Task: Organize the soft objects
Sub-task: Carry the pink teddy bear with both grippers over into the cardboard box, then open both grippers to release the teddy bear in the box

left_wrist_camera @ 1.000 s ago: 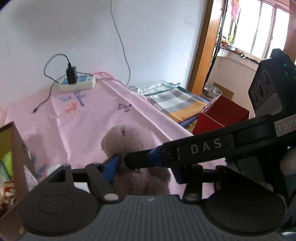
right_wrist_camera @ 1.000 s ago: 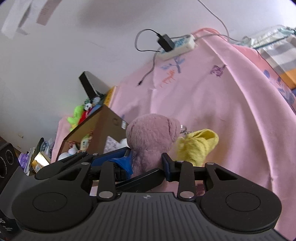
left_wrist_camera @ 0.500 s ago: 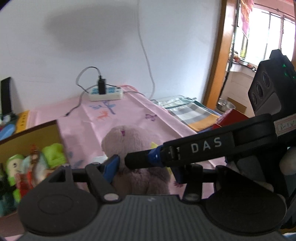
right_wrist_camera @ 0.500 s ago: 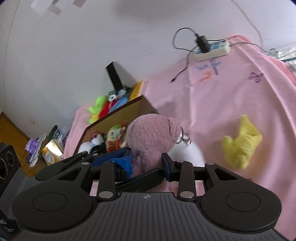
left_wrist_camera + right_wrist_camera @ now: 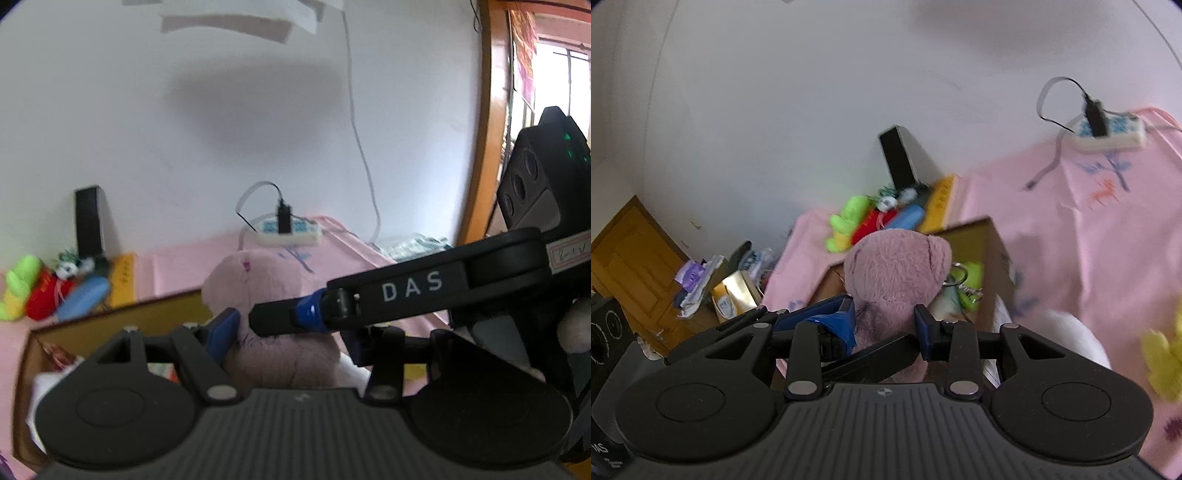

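Above the pink cloth point(image 5: 1089, 240), both grippers (angled downward) clamp their fingers point(image 5: 921, 325) on the plush bear point(image 5: 897, 266).

I am working in a lived-in room of a home, most likely a bedroom. In front of me lies a pink cloth point(image 5: 1082, 236) printed with a little tree and deer, and a white power strip point(image 5: 1108, 134) with a black charger plugged in rests on it by the plain white wall point(image 5: 221, 110). A cardboard box point(image 5: 991, 258) of soft toys stands on the cloth. A wooden door frame point(image 5: 487, 129) and a bright window point(image 5: 554, 85) are off to one side, and a wooden cabinet point(image 5: 631, 258) with household clutter beside it stands at the other.
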Available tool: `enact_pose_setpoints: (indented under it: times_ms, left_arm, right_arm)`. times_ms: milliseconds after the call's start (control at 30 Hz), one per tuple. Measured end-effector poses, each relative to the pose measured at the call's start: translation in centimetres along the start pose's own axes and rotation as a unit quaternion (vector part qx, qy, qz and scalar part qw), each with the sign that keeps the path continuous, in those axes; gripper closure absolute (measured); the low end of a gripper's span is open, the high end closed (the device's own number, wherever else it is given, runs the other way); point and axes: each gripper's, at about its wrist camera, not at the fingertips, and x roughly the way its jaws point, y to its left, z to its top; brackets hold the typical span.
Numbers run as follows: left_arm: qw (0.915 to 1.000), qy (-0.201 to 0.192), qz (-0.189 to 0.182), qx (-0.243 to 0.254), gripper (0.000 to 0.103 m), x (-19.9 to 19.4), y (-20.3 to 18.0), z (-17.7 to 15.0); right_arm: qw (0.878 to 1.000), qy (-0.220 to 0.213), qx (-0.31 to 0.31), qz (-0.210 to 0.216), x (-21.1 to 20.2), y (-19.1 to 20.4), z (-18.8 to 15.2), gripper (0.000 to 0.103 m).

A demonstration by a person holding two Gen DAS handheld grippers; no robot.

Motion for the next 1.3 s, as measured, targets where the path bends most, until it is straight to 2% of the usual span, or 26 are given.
enact_pose_setpoints:
  times_ms: [233,367,533,567,700,867,1000,1233,1300]
  left_arm:
    - [0.9993,-0.029,0.022,-0.01,0.055,0.1,4.0,1.6]
    - [0.9989,-0.029,0.036,-0.012,0.055,0.5,6.3,1.6]
    - [0.9989,0.004,0.036,-0.028,0.056,2.6,8.6,0.2]
    - [0.9989,0.011,0.033,-0.032,0.06,3.1,9.0,-0.2]
    - [0.9982,0.029,0.03,-0.043,0.06,4.8,9.8,-1.2]
    - [0.9947,0.073,0.005,-0.072,0.06,7.5,11.2,-2.8]
    - [0.9938,0.085,-0.006,-0.072,0.06,7.8,11.3,-3.7]
    - [0.9907,0.112,-0.007,-0.077,0.047,8.4,11.3,-4.4]
    - [0.9892,0.123,-0.01,-0.078,0.047,8.8,11.1,-4.7]
  right_arm:
    - [0.999,-0.023,-0.033,0.011,3.2,2.3,2.2,0.085]
    - [0.999,-0.02,-0.035,0.019,5.6,2.8,2.9,0.085]
    - [0.999,0.002,-0.042,-0.002,8.7,2.5,2.5,0.085]
    - [0.999,0.008,-0.044,-0.007,9.2,2.3,2.3,0.085]
    - [0.999,0.028,-0.043,-0.011,10.8,1.3,2.0,0.085]
    - [0.996,0.054,-0.049,-0.043,12.9,0.1,1.2,0.086]
    - [0.995,0.062,-0.052,-0.051,13.1,-0.2,0.3,0.086]
    - [0.994,0.065,-0.044,-0.081,13.0,-0.6,-0.3,0.085]
    - [0.993,0.064,-0.043,-0.092,12.6,-0.7,-0.5,0.085]
